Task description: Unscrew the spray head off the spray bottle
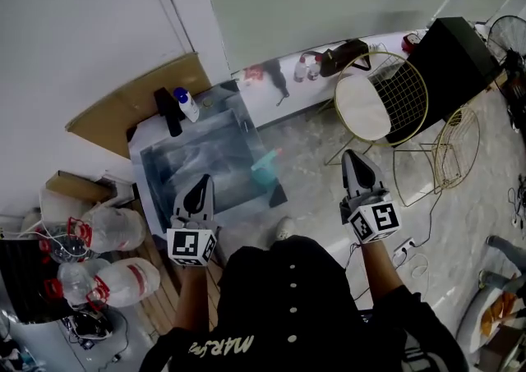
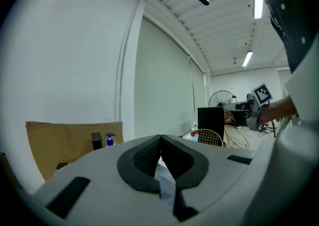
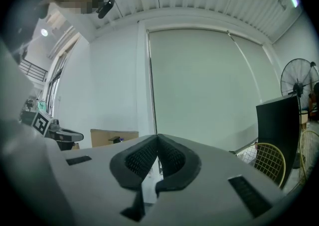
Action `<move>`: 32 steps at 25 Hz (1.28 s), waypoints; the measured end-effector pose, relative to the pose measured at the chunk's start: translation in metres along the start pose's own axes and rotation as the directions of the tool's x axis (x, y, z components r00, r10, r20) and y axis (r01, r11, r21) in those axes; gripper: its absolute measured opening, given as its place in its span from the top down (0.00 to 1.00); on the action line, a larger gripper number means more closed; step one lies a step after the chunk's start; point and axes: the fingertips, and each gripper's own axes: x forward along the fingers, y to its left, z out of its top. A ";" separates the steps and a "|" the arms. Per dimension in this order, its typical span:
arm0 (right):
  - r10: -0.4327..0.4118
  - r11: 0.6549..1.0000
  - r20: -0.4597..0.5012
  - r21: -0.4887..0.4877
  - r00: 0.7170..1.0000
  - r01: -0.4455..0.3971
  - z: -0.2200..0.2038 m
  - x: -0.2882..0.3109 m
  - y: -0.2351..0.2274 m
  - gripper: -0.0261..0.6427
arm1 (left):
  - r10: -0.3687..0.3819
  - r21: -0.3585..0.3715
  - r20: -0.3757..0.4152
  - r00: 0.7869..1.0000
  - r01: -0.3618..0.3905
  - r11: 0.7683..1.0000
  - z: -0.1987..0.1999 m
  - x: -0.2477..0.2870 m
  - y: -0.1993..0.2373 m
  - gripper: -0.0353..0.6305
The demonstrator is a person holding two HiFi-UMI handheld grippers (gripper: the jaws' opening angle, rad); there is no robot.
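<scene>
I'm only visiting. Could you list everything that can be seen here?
table: one, glossy grey, ahead by the wall
spray bottle: one, teal, table's right edge
pump bottle: one, white with blue top, table's far end
box: one, black, beside the pump bottle
cardboard: one sheet, brown, against the wall behind the table
chairs: two, gold wire, right of the table
cabinet: one, black, behind the chairs
fan: one, dark, far right
jugs: two, clear with red handles, floor at left
left gripper: grey, jaws shut, empty
right gripper: grey, jaws shut, empty
</scene>
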 end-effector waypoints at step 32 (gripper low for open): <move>0.075 0.997 -0.279 0.051 0.957 -0.064 -0.138 0.096 0.006 0.94 | -0.509 0.014 -0.272 0.817 0.532 0.847 -0.142 0.085 -0.061 0.57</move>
